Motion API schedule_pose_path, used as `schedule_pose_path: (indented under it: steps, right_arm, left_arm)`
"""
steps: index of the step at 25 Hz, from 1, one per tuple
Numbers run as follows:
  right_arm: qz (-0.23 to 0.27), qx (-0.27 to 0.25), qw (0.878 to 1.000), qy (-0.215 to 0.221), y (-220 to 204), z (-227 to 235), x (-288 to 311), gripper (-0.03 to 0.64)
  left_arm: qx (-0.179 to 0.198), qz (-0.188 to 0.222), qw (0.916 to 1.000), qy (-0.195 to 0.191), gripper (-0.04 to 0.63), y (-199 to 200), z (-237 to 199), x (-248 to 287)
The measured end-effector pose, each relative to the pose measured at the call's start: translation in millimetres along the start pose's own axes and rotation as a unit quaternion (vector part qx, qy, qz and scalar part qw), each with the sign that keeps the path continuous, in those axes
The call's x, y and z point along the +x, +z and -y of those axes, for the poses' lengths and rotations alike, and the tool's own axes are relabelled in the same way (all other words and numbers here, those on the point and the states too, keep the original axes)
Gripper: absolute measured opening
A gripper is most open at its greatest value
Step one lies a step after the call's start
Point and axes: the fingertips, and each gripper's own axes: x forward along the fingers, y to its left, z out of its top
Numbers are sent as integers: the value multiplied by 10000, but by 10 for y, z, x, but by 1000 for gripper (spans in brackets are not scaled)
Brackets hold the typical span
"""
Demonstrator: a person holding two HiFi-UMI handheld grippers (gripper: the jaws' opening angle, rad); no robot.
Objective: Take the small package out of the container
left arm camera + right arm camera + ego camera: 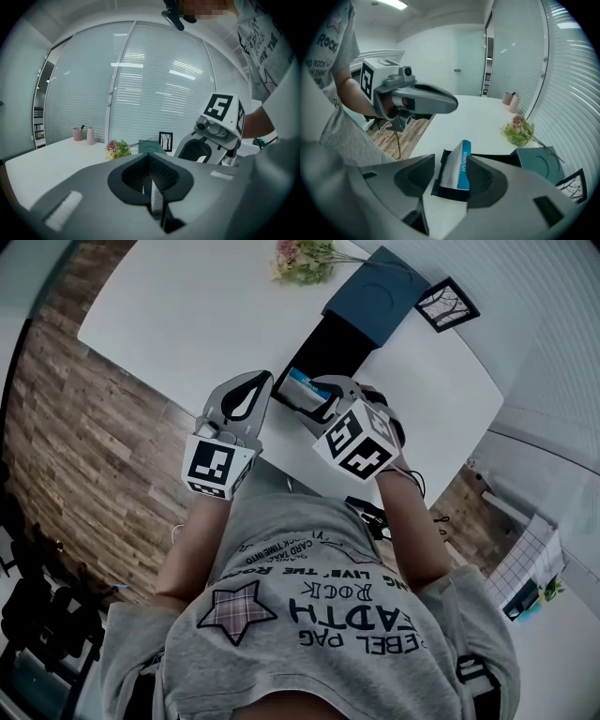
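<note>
A small silver and blue package stands on edge in the near end of the open black container on the white table. In the head view the package shows beside my right gripper. My right gripper is open, one jaw on each side of the package. A gap shows at the left jaw, while the right jaw lies against the package's blue edge. My left gripper hovers just left of the container, shut and empty. Its jaws meet.
The container's dark teal lid lies at its far end. Beyond it lie a bunch of flowers and a small framed picture. Two pink vases stand at the table's far corner. The table edge and wood floor are close to me.
</note>
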Motion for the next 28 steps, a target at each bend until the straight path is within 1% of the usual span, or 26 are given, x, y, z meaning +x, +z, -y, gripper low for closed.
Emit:
schedule_pose_path:
  steps: [6,14,20,25,28]
  right_arm:
    - [65,10,10000,67,38,-86,-1,218]
    - [178,84,9998,71,46,-109,-22,207]
    - [238,119,9995,147,47,-137,-17,206]
    - [296,182,9990,282,32,-114,-19,206]
    - [354,355,9980,390,53,-110,2,206]
  left_arm:
    - [148,-245,9995,-146,11,-165,52,206]
    - [412,-491,9972,-385,11,-268,173,463]
    - [526,-772,9945,-482,11,-436,226,531]
    - [562,-817,9938,-507,10,-455,232,564]
    - [620,-850,9932,-495,10,-469,196,561]
